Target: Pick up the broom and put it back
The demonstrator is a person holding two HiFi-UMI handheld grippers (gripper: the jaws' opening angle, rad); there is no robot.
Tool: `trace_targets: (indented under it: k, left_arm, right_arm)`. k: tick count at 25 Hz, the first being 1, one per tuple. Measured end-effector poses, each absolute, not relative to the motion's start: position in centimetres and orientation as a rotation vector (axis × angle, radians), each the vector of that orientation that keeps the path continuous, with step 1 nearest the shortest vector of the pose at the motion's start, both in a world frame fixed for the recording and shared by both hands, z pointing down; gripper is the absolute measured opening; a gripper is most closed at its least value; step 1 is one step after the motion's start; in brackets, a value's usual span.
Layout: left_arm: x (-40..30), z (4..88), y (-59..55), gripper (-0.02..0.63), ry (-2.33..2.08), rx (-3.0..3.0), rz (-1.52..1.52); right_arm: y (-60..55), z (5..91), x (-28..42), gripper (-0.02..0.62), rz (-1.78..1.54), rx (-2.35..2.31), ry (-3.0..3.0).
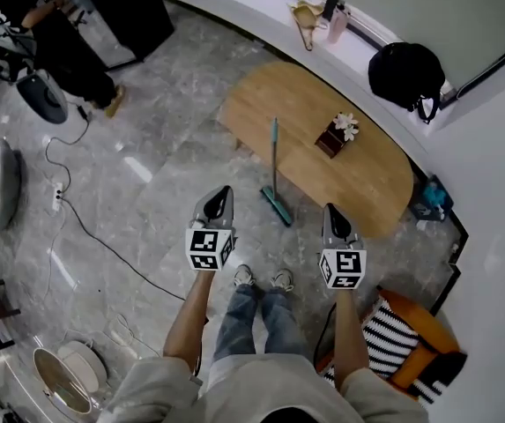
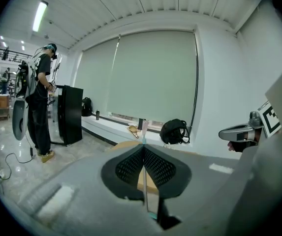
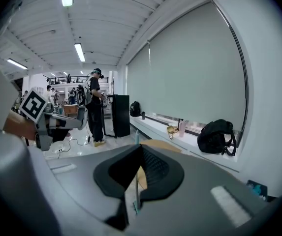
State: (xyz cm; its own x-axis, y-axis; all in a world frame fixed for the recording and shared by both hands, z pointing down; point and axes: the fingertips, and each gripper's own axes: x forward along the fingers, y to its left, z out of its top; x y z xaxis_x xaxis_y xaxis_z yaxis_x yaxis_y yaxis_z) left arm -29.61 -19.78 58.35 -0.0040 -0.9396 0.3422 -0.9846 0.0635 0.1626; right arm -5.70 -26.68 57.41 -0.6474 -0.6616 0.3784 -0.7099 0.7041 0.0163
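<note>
No words, numbers or brand names can be read anywhere. The only sign-like marks are black-and-white square patterns on the marker cube (image 1: 210,248) of the left claw (image 1: 225,192) and on the marker cube (image 1: 343,269) of the right claw (image 1: 330,210). They are not lettering. The white print on the far-left person's dark top (image 1: 1,9) is too small to read.

Mock living-room corner set up inside a big open lab hall. Polished marble floor (image 1: 146,174), oval wooden surface (image 1: 278,95) at 1 o'clock, curved white window ledge (image 1: 261,16) at 12 under tall roller blinds (image 2: 150,77). Power strip (image 1: 57,198) and loose cable (image 1: 102,236) at 9 o'clock. Another person (image 1: 49,33) in body-worn gear at 10, beside a black cabinet (image 1: 129,11). Ceiling strip lights (image 3: 79,52), and a mezzanine (image 3: 67,80) with more people far back.
</note>
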Motion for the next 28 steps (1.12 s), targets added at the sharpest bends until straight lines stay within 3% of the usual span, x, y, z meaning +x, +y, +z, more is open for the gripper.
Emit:
trace_targets:
  k: [18,28]
  left_arm:
    - [-27.5,43.8,-19.4,0.002,-2.079,2.079,0.11]
    - [-25.1,40.4,-18.4,0.002,-2.108,2.136,0.101]
  right_arm:
    - [-27.7,43.7,-3.5,0.002,0.032,1.215,-2.669]
    - [-26.2,40.9,-1.2,0.002,-0.004,1.25,-2.69]
